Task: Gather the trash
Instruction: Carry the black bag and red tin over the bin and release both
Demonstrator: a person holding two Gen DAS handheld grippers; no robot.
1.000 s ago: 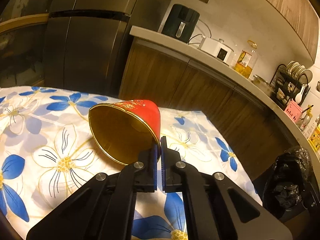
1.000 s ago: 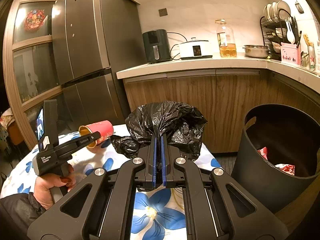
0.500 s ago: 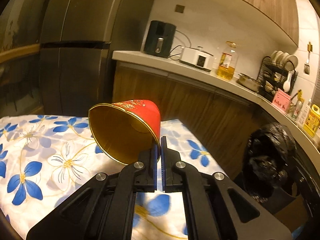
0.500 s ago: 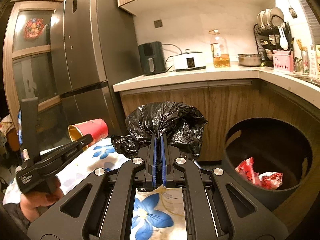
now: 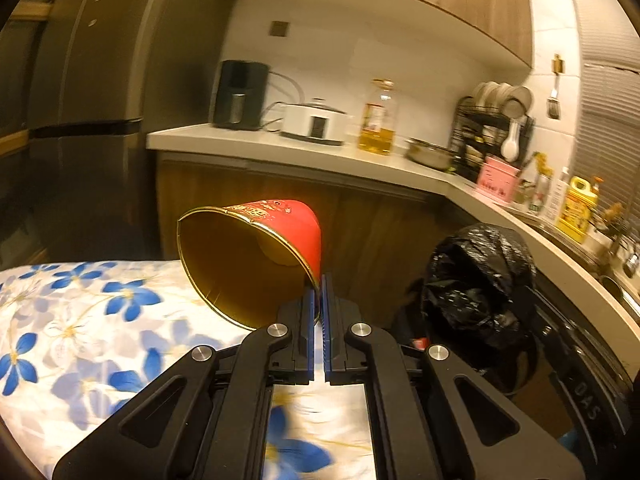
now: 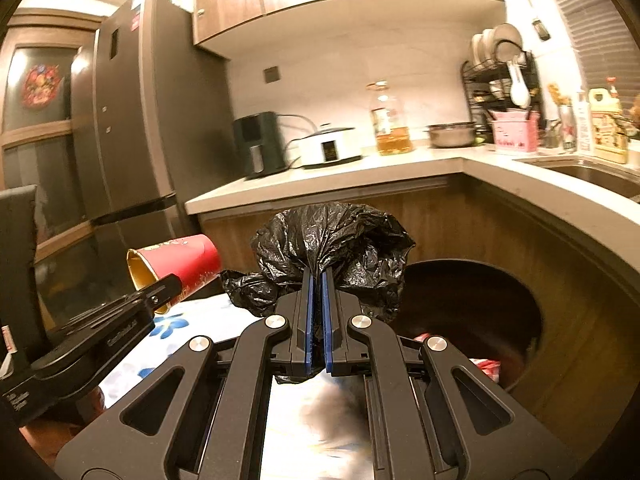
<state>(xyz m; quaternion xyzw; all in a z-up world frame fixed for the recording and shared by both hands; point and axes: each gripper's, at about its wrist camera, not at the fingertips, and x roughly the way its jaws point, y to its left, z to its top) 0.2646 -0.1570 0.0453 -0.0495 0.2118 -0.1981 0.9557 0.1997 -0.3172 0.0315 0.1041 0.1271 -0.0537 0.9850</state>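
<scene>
My left gripper (image 5: 319,280) is shut on the rim of a red paper cup (image 5: 256,256) with a gold inside, held on its side in the air past the table edge. The cup (image 6: 176,266) and the left gripper (image 6: 160,288) also show at the left of the right wrist view. My right gripper (image 6: 316,276) is shut on a crumpled black plastic bag (image 6: 332,248), held up in front of the dark round trash bin (image 6: 552,344). The bag (image 5: 480,284) shows at the right of the left wrist view, over the bin (image 5: 576,364). Red wrappers (image 6: 486,366) lie inside the bin.
A table with a white cloth with blue flowers (image 5: 80,320) lies below left. Wooden cabinets under a pale counter (image 6: 360,176) carry an air fryer (image 6: 260,144), a cooker, an oil bottle (image 6: 390,120) and a dish rack. A tall fridge (image 6: 132,120) stands at the left.
Both grippers have risen and swung right toward the bin, still holding the cup and the bag. The bin mouth now sits right behind the bag.
</scene>
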